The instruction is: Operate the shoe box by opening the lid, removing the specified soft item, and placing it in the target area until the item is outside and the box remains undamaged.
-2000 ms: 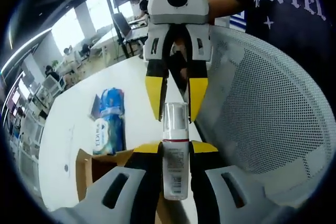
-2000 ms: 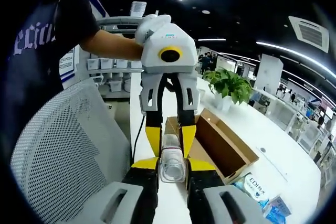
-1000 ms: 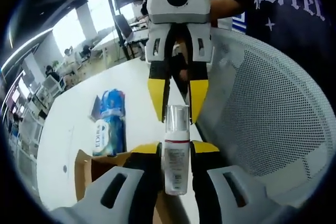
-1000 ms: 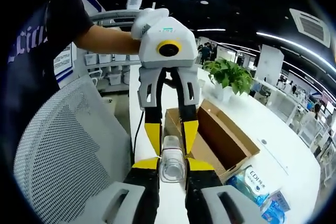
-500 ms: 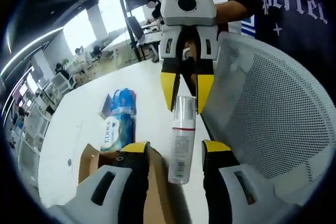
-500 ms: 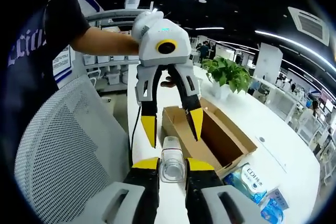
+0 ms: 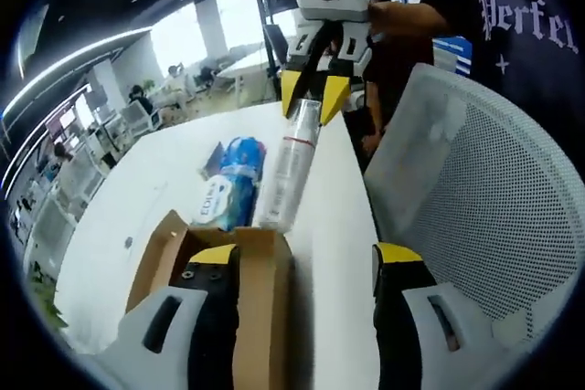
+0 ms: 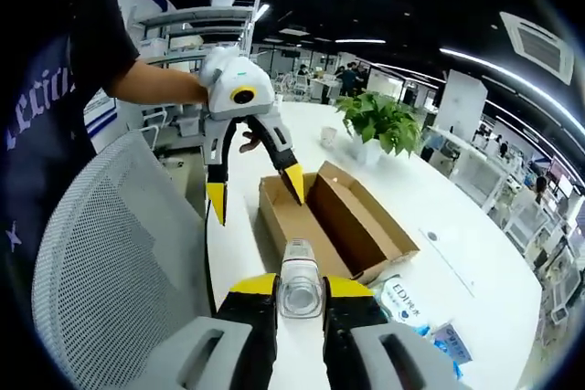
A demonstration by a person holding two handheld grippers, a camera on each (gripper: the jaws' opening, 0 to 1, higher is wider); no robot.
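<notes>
Bottle (image 8: 300, 282) lower centre | light, stiff, slick; keep your mid-body hold | right gripper (image 8: 300, 291) pinching it | left gripper (image 7: 302, 258) spread

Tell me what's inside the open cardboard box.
In the right gripper view the cardboard box lies open on the white table; its visible interior shows bare brown board. The near wall hides the near strip of the floor, so anything there can't be seen.

We read "Perfe…" in white gothic letters on the person's dark T-shirt (image 7: 539, 29), cut off at the edge. "EDI" in blue on the white-and-blue soft packet (image 8: 409, 302) on the white table (image 8: 475, 253); rest too small.
</notes>
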